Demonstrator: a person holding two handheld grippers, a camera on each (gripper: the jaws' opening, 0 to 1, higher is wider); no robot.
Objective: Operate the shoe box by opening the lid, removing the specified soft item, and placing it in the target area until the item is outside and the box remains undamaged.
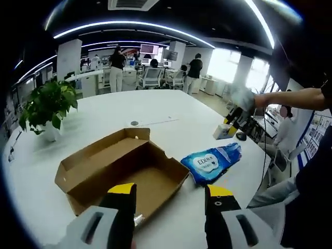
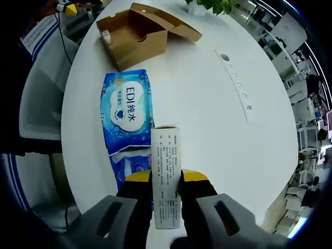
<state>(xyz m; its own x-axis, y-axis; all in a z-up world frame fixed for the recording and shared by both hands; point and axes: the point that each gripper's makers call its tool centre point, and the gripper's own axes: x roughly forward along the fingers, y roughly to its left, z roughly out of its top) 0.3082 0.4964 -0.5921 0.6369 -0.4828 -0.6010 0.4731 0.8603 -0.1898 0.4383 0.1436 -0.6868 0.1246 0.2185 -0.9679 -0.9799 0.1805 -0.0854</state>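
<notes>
Right claw: jaws pinched on a small white carton with printed text, long axis running straight out along the jaws. It hangs above the counter, over the near end of the blue wipes pack.

Wipes pack (the soft item, by the look of it) lies flat on the counter, outside the shoe box, long axis roughly in line with the right claw's jaws, far end pointing at the box. Just beside the box, a narrow gap between.

Left claw: jaws spread, nothing between them, hovering at the near edge of the box. Wipes pack sits to its right, beyond the box's right wall. In the left gripper view the right claw shows farther off, carton under it.

Box: lid folded back flat, still attached, cardboard looks undamaged. Inside mostly bare; one small pale object at one end, too small to identify.

Judgement: the right claw is the nearer to the pack, but it is occupied, so the carton needs setting down first.
</notes>
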